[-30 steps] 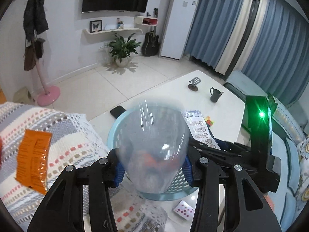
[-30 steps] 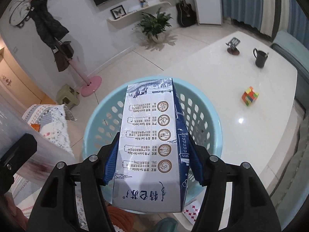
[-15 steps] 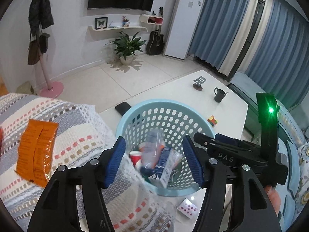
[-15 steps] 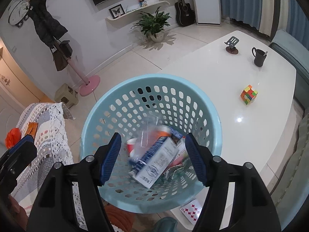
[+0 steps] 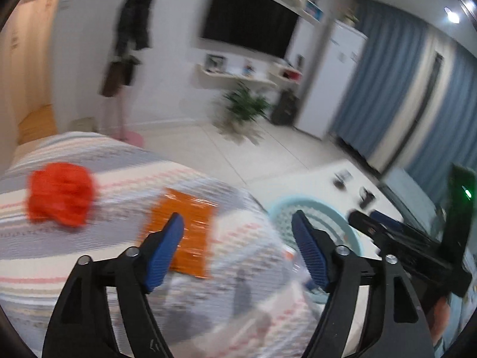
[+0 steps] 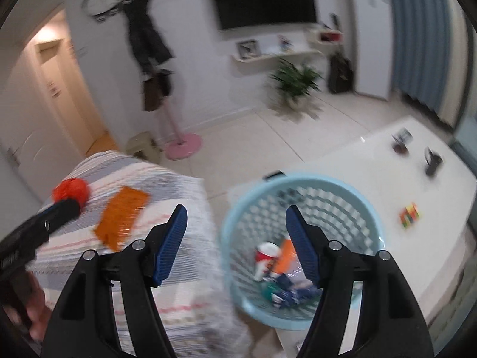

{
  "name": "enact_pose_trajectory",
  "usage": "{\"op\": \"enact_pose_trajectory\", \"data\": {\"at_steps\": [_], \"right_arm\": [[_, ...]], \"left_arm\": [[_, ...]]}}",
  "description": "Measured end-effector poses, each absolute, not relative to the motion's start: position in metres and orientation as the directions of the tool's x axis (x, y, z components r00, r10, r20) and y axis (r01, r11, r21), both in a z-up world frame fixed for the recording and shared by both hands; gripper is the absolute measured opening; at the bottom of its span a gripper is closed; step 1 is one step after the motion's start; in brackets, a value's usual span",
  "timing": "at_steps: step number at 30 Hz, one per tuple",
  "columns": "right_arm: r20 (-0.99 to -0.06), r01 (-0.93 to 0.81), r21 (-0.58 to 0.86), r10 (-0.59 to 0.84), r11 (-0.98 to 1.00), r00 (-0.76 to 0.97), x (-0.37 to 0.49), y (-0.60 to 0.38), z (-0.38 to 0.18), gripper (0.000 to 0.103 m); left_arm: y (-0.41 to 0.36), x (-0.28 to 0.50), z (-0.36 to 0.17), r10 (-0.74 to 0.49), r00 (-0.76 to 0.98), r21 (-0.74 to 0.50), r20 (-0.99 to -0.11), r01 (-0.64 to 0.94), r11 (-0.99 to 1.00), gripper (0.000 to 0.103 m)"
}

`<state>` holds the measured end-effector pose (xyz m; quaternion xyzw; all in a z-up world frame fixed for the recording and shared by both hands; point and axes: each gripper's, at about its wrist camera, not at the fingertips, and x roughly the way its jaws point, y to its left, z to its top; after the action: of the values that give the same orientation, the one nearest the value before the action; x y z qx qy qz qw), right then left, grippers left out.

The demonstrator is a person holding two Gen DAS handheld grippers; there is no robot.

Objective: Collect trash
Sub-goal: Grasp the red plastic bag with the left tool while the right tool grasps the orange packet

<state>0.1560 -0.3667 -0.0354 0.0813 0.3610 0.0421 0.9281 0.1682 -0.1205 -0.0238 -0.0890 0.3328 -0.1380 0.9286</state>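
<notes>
Both views blurred. Your left gripper (image 5: 237, 232): jaws spread, nothing between, over striped blanket (image 5: 89, 268). Orange wrapper (image 5: 186, 232) lies flat on blanket, behind left fingertip; red crumpled wad (image 5: 61, 194) just beside it. Your right gripper (image 6: 235, 228): jaws spread wide, empty. Blue basket (image 6: 362, 208) on white counter (image 6: 447, 197), trash inside.

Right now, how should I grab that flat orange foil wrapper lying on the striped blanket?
Pinch the flat orange foil wrapper at an edge, coming down from above with the left gripper, probably the closer one. It lies flat on the soft striped blanket, so only a thin edge offers purchase.
</notes>
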Motion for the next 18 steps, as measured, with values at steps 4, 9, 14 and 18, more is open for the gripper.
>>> {"op": "enact_pose_trajectory", "data": {"at_steps": [4,9,14,18], "right_arm": [[-0.664,-0.135,0.153,0.203,0.979,0.719,0.167,-0.314,-0.031,0.065],[-0.712,-0.224,0.157,0.267,0.962,0.65,0.187,-0.257,-0.051,0.067],[-0.762,-0.225,0.243,0.329,0.944,0.558,0.202,-0.23,-0.077,0.073],[-0.785,-0.222,0.232,0.318,0.947,0.532,0.21,-0.216,-0.087,0.075]], "left_arm": [[-0.061,0.17,-0.01,-0.2,0.794,-0.239,-0.575,0.071,0.969,0.086],[0.006,0.187,-0.012,-0.118,0.793,-0.258,-0.598,-0.051,0.965,0.09],[0.042,0.213,-0.031,-0.049,0.754,-0.213,-0.655,-0.122,0.969,0.09],[0.058,0.237,-0.051,-0.044,0.7,-0.216,-0.712,-0.16,0.963,0.09]]}}
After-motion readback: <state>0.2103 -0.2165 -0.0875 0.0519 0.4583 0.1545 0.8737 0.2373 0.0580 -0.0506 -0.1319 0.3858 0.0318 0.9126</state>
